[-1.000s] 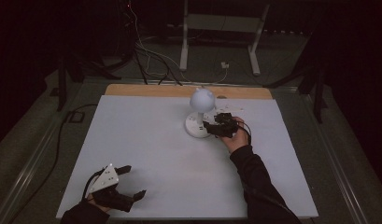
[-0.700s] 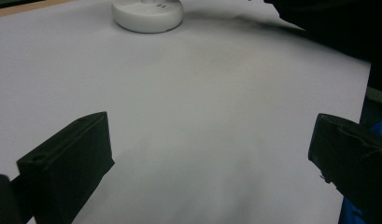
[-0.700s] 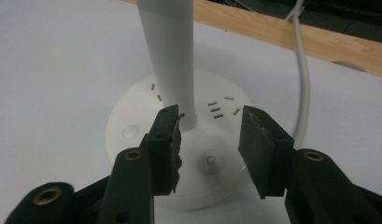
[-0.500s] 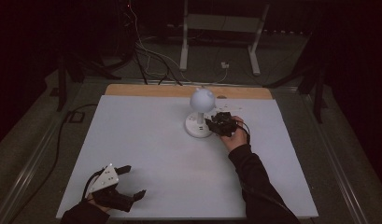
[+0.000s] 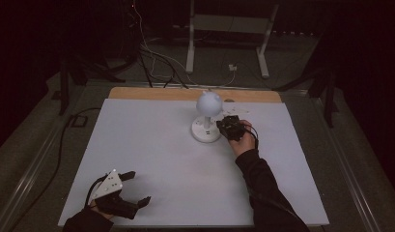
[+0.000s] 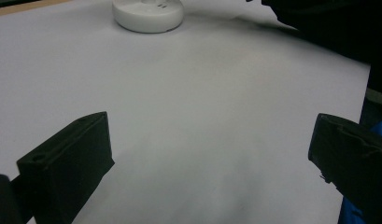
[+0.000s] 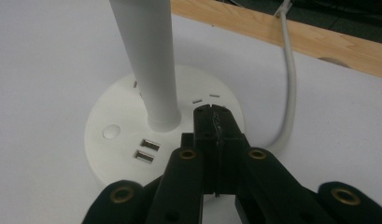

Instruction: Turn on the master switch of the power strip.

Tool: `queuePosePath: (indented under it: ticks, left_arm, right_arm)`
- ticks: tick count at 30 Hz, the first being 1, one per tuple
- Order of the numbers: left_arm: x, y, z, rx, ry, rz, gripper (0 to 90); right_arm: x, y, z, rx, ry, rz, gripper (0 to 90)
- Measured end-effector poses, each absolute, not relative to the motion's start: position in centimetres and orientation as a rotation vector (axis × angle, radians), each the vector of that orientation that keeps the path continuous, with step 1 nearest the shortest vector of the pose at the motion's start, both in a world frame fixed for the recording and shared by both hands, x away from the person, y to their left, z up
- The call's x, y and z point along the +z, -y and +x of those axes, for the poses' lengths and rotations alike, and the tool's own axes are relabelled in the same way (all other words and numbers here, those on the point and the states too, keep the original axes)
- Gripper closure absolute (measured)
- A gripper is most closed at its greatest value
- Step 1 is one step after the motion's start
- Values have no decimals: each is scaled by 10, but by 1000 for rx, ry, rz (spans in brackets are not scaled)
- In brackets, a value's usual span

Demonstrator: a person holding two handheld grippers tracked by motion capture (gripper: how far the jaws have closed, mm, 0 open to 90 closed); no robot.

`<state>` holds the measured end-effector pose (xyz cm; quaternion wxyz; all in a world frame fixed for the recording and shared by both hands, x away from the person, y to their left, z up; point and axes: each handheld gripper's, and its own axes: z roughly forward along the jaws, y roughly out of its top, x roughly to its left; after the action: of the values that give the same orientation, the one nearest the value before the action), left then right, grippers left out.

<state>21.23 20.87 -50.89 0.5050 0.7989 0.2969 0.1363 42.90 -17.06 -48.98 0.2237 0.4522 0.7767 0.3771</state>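
Right gripper (image 7: 212,116) closed over lamp base (image 7: 114,116), pole (image 7: 146,60) just beside; left gripper (image 5: 137,187) open, well apart.

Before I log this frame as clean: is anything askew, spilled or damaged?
Nothing stands out. The white lamp stands upright on the table; the right gripper, jaws shut, is over its base.

lamp (image 7: 146,60): smooth white plastic, slight sheen on stem and base
globe (image 5: 208,102): matt, frosted white
ports (image 7: 146,150): bright metal
cord (image 7: 289,79): smooth white plastic
bench (image 5: 151,145): matt white sheet, looks like paper
far edge (image 7: 291,35): bare pale wood, visible grain
jaws: matt black plastic, brass-coloured rivets
sleeve (image 5: 262,188): dark cloth
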Motion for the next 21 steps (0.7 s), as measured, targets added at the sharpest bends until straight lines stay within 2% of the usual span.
queuePosePath:
  ticks: [21]
  left_arm:
    - [-509,-209,213,326,-717,1926,2]
  right_arm:
    - [-503,166,427,1022,-2157,1261,899]
